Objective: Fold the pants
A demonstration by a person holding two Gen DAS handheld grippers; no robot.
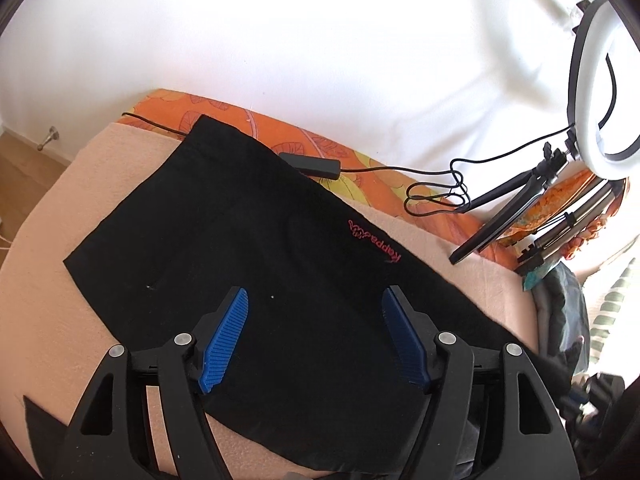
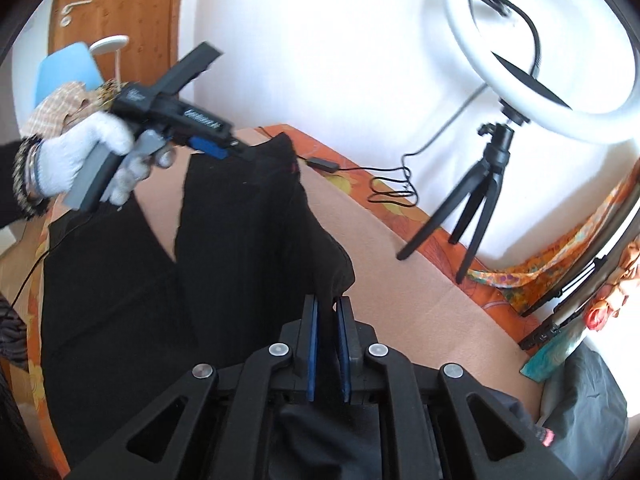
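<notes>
2 views differ: left gripper point(image 1: 314, 300) jaws wide over pants point(image 1: 240, 240); right gripper point(image 2: 327, 306) jaws pinch lifted pants.

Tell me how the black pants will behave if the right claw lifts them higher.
Likely floppy: the black pants drape and crease below where the right claw pinches them. Probably light: that small pinch holds up a raised fold. Unlikely to slip: the fabric looks matt against ribbed pads, though it may drag on the peach blanket.
</notes>
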